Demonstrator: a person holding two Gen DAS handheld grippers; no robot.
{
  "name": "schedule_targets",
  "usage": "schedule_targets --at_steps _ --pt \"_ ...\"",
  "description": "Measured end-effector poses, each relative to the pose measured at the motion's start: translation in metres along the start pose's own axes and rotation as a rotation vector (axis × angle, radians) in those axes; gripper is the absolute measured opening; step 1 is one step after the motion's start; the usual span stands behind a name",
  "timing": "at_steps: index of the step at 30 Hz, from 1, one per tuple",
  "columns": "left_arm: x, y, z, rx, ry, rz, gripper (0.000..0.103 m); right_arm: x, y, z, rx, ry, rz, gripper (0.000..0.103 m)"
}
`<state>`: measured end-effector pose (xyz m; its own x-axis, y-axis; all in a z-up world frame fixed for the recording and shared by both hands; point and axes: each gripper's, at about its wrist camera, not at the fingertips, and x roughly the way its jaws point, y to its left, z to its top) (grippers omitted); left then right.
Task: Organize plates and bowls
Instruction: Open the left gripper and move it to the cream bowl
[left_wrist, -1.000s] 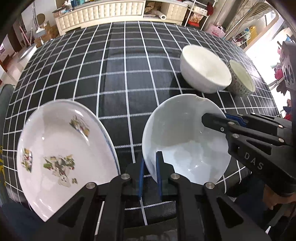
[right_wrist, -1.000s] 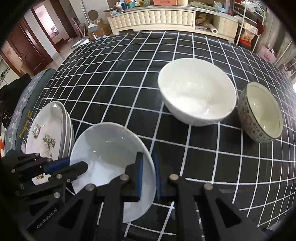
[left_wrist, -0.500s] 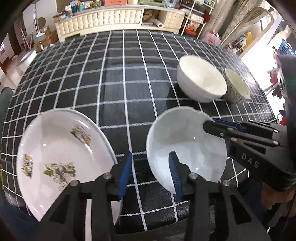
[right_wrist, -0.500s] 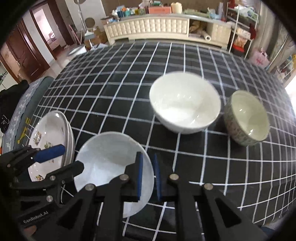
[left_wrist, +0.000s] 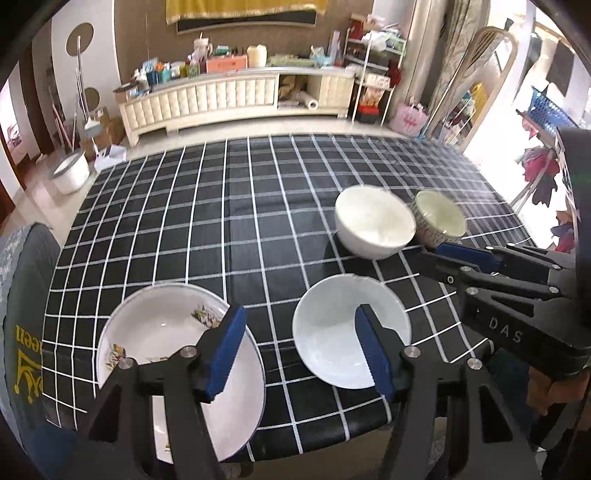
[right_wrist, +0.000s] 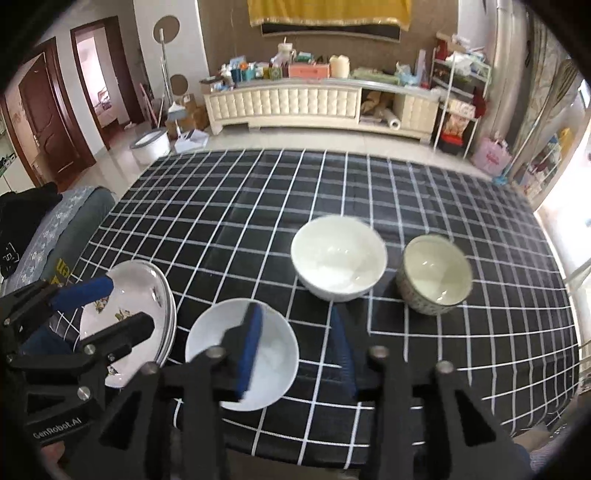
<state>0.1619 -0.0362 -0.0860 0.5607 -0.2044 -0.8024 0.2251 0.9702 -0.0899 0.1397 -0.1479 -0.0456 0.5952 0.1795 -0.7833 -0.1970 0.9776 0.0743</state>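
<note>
A plain white shallow bowl (left_wrist: 332, 332) (right_wrist: 277, 362) rests on the checked table, right of a stack of floral plates (left_wrist: 162, 332) (right_wrist: 140, 291). My left gripper (left_wrist: 299, 354) (right_wrist: 129, 304) hangs above the gap between them. Its jaws are opening with nothing between the pads. My right gripper (right_wrist: 297, 350) (left_wrist: 432, 260) hovers over the bowl's right side, jaws also opening and empty. Farther back stand a deeper white bowl (left_wrist: 373, 225) (right_wrist: 338, 258) and a patterned bowl (left_wrist: 439, 218) (right_wrist: 434, 275), side by side.
The black cloth with white lines (left_wrist: 221, 229) covers the whole table, and its near edge runs just under the grippers. A grey cushioned seat (right_wrist: 70, 221) stands at the table's left. A cream cabinet (right_wrist: 295, 103) and a floor basin lie beyond the far edge.
Both grippers were shut on the plain white bowl's rim. They have let go, spread their jaws and risen. The bowl stays on the table beside the plates.
</note>
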Motion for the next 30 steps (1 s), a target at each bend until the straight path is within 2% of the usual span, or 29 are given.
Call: schedule_targets --at_steps 1,6,8,10,15,21,24,30 --pt "-0.006 -0.001 0.0 0.002 -0.011 0.002 0.059 -0.006 -0.001 0.0 0.004 -0.014 -0.006 0.058" --pt "-0.032 -0.008 0.005 0.019 -0.069 -0.006 0.059 -0.029 -0.004 0.004 0.012 -0.071 -0.035 0.063" --pt "-0.039 -0.011 0.007 0.024 -0.088 -0.013 0.066 -0.036 -0.006 0.004 0.018 -0.094 -0.038 0.072" --pt "-0.048 -0.015 0.009 0.034 -0.115 -0.027 0.067 -0.044 -0.009 0.004 0.025 -0.113 -0.043 0.074" --pt "-0.06 -0.024 0.015 0.062 -0.153 -0.042 0.072 -0.055 -0.013 0.008 0.034 -0.141 -0.076 0.079" --pt "-0.072 -0.034 0.025 0.085 -0.195 -0.051 0.072 -0.063 -0.022 0.016 0.049 -0.171 -0.089 0.086" --pt "-0.07 -0.037 0.03 0.09 -0.202 -0.048 0.072 -0.063 -0.028 0.019 0.057 -0.173 -0.088 0.096" --pt "-0.065 -0.04 0.044 0.081 -0.202 -0.056 0.072 -0.061 -0.036 0.025 0.071 -0.174 -0.096 0.097"
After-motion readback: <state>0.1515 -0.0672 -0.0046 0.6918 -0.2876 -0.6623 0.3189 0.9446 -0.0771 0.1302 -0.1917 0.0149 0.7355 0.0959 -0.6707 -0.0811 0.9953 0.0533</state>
